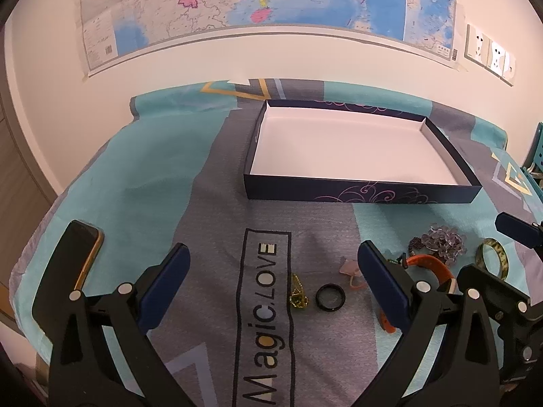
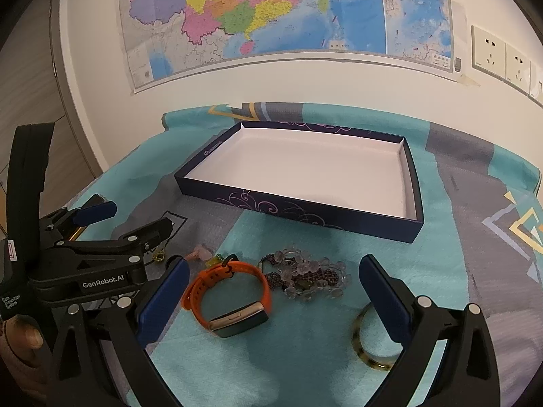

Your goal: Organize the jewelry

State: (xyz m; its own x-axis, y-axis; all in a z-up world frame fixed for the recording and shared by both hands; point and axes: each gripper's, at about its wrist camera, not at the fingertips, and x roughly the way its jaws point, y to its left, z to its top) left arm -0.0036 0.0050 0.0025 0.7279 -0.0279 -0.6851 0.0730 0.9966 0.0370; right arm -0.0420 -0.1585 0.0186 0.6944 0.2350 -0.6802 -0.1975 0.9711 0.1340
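Observation:
A dark blue box (image 1: 359, 191) with a white, empty inside (image 2: 305, 173) lies at the back of the cloth. My left gripper (image 1: 271, 271) is open above a gold ring (image 1: 298, 295) and a black ring (image 1: 330, 297); a pink piece (image 1: 351, 273) lies by its right finger. My right gripper (image 2: 273, 286) is open over an orange watch (image 2: 230, 296), with a bead bracelet (image 2: 305, 274) just beyond. A green-gold bangle (image 2: 364, 339) lies partly under its right finger; it also shows in the left wrist view (image 1: 493, 257).
A phone (image 1: 86, 261) lies on the cloth at the left, beside the left gripper's left finger. A teal and grey printed cloth (image 1: 152, 186) covers the table. The wall with a map (image 2: 288, 17) and sockets (image 2: 499, 56) stands behind.

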